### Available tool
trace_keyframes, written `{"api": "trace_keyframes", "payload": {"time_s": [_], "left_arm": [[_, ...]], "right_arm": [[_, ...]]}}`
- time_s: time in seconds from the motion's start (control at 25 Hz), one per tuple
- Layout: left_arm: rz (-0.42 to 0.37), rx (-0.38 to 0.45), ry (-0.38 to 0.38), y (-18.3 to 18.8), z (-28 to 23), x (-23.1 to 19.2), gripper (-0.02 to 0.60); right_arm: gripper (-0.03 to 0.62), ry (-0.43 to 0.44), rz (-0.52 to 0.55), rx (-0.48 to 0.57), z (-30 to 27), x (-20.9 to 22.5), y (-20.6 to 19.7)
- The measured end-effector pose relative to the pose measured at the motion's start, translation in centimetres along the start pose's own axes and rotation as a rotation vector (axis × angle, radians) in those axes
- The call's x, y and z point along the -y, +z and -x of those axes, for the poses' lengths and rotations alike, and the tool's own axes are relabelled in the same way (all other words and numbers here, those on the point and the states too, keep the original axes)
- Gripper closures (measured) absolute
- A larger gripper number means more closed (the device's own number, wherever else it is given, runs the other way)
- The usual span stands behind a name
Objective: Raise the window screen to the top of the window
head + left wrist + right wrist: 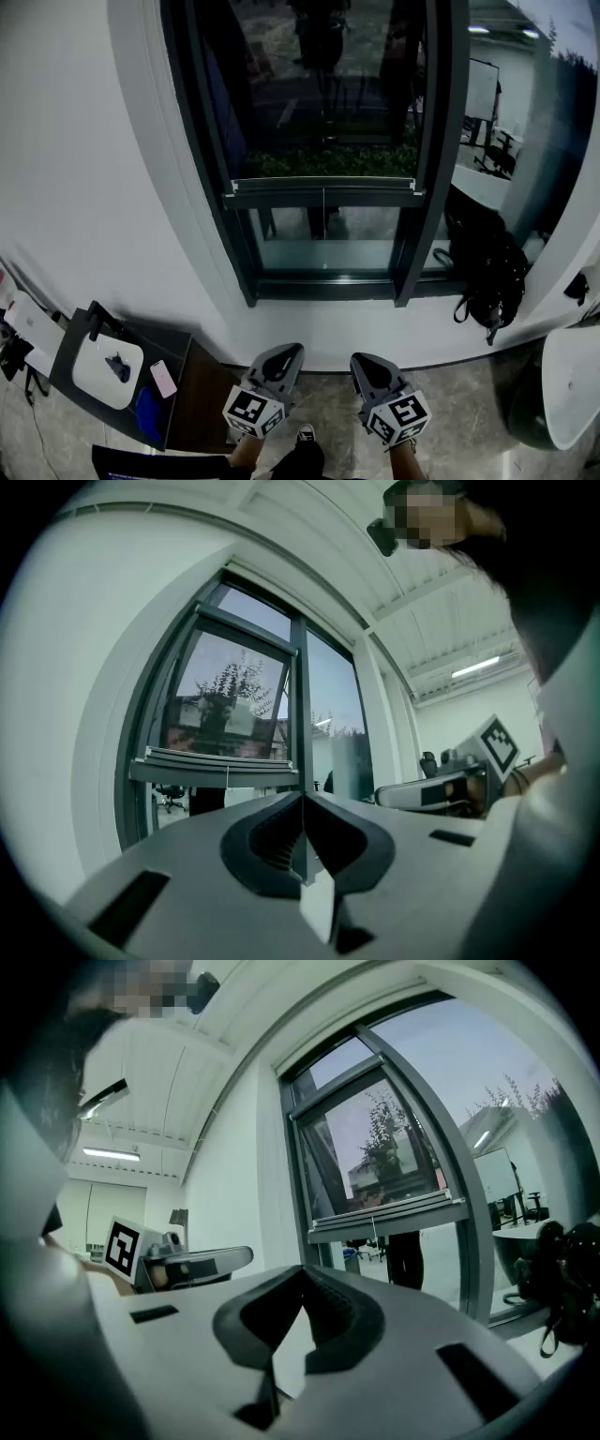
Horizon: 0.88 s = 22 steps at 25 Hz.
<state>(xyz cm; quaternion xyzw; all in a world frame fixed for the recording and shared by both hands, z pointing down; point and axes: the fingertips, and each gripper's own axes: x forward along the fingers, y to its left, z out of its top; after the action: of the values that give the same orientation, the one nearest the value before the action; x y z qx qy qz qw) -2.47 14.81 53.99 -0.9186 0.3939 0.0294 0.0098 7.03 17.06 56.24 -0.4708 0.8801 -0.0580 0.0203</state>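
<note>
The dark-framed window (427,141) stands ahead of me. The window screen's bottom rail (323,187) lies across the frame about a third of the way up, and a thin pull cord (324,208) hangs from its middle. Both grippers are held low, well short of the window. The left gripper (287,351) and right gripper (360,362) are shut with nothing in them. The left gripper view shows its jaws (302,803) closed, with the rail (216,761) far beyond them. In the right gripper view the jaws (302,1274) also meet, and the rail (384,1213) is up ahead.
A black backpack (487,267) rests on the sill at the right. A small dark table (178,398) at the lower left carries a white board (108,370) and a pink phone (163,379). A white rounded object (572,389) stands at the lower right.
</note>
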Motion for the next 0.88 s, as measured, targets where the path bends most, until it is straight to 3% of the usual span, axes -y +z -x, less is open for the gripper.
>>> {"api": "trace_keyframes", "payload": {"time_s": [0.32, 0.52, 0.68, 0.88], "left_arm": [[0.022, 0.010, -0.060, -1.4, -6.9, -10.9, 0.580], [0.021, 0.014, -0.104, -1.4, -11.3, -14.7, 0.580], [-0.046, -0.010, -0.132, -1.6, -14.4, -17.0, 0.580], [-0.090, -0.034, -0.097, -1.9, -18.7, -21.0, 0.580]], "right_arm": [[0.589, -0.055, -0.001, 0.008, -11.1, 4.6, 1.6], [0.589, -0.070, 0.042, -0.018, -14.6, 7.1, 2.4], [0.589, -0.044, 0.080, -0.060, -16.9, 9.0, 2.7], [0.589, -0.009, 0.103, -0.070, -20.8, 13.0, 3.6]]}}
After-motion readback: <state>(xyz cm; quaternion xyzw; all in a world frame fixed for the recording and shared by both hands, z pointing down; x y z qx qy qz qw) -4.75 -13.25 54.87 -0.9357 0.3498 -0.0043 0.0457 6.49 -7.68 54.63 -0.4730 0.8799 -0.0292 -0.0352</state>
